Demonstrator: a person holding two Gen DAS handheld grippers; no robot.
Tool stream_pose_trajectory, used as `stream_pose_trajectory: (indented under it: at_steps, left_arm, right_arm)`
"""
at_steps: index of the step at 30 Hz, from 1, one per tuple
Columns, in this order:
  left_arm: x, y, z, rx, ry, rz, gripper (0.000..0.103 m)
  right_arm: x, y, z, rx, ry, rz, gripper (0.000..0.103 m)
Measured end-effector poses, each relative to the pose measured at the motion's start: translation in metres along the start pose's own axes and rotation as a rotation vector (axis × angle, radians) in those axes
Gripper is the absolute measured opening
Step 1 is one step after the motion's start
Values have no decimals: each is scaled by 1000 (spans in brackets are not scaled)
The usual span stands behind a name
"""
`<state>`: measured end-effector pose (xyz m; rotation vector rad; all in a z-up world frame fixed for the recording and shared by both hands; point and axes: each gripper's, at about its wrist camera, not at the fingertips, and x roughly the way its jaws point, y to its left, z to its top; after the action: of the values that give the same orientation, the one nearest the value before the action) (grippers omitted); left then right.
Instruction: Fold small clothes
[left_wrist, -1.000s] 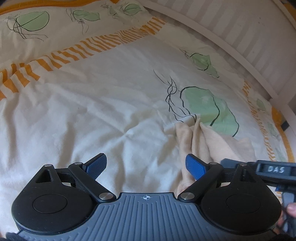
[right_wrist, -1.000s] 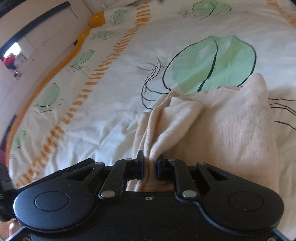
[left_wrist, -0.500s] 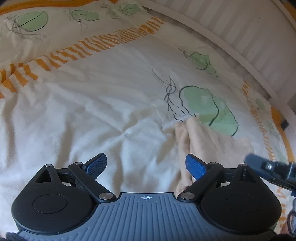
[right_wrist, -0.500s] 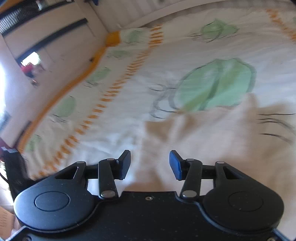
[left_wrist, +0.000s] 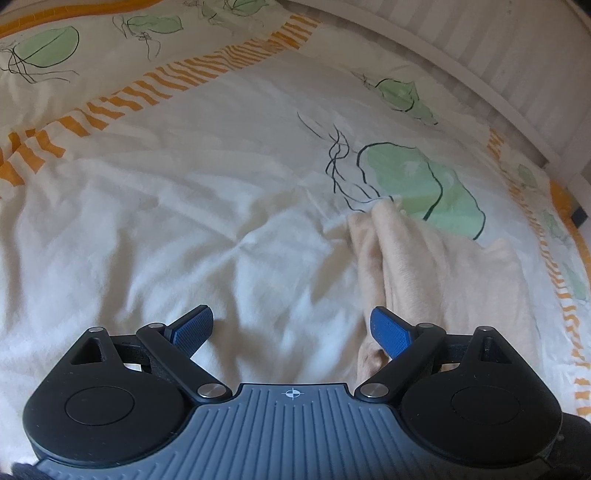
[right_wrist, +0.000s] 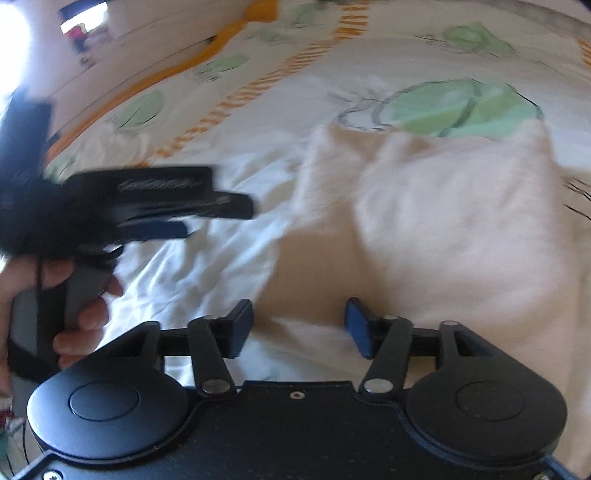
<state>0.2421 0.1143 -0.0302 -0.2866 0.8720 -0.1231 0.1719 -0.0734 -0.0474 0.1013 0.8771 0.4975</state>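
**Cloth let go, fold only partly made**

Right gripper (right_wrist: 298, 326): jaws opening, nothing pinched; pads hang just over the near edge of the peach cloth (right_wrist: 443, 221), not pressing it. Left gripper (left_wrist: 291, 328): spread wide, empty, over bare bedspread (left_wrist: 166, 221) just left of the cloth; its right pad sits against the cloth's left edge without gripping it. A hand (right_wrist: 70, 295) holds the left gripper's handle, seen left of the cloth in the right wrist view.

Cloth lies on the bedspread, its far edge touching the green leaf print (left_wrist: 424, 184). It looks doubled over, with a bunched ridge along its left side. Judgement: one fold probably down, still lumpy; smoothing and another fold seem left. No other clothes visible.
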Motion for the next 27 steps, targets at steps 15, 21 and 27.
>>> stream_pose_trajectory:
  at_steps: [15, 21, 27]
  left_arm:
    - [-24, -20, 0, 126, -125, 42, 93]
    - [-39, -58, -6, 273, -205, -28, 93]
    - [-13, -93, -23, 415, -144, -91, 93]
  right_arm:
    - [-68, -22, 10, -87, -181, -47, 88]
    - [-69, -74, 28, -10, -237, -237, 99]
    - [-36, -115, 44, 73, -172, -269, 99]
